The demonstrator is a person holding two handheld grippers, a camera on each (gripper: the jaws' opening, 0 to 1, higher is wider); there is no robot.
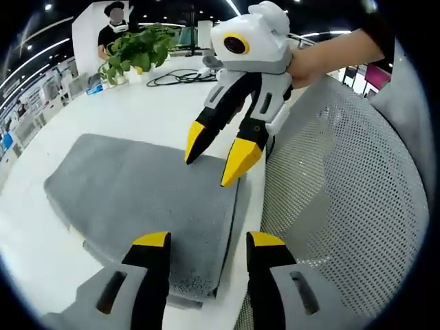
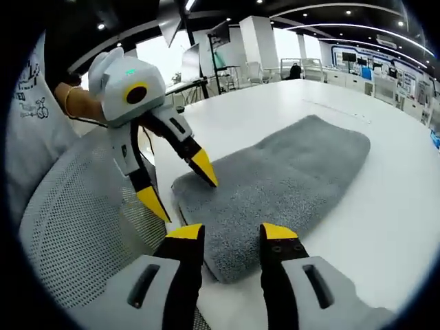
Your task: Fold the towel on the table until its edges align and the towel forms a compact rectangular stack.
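Note:
A grey towel [image 1: 137, 196] lies folded on the white table [image 1: 103, 117], with a lower layer peeking out at its near edge. My left gripper [image 1: 208, 240] is open over the towel's near corner, nothing between its fingers. The right gripper [image 1: 216, 157], held by a hand, hovers open over the towel's right edge. In the right gripper view the towel [image 2: 289, 179] stretches away from my right gripper [image 2: 232, 234], which stands open at its near end. The left gripper [image 2: 179, 184] enters from the left, one fingertip [image 2: 205, 168] at the towel's corner, the other past the table edge.
A white mesh chair [image 1: 344, 206] presses against the table edge beside the towel, also seen as the chair [image 2: 82, 227]. A potted plant [image 1: 137, 51] and black cables [image 1: 179, 77] sit at the far side. A person [image 1: 113, 27] stands behind the plant.

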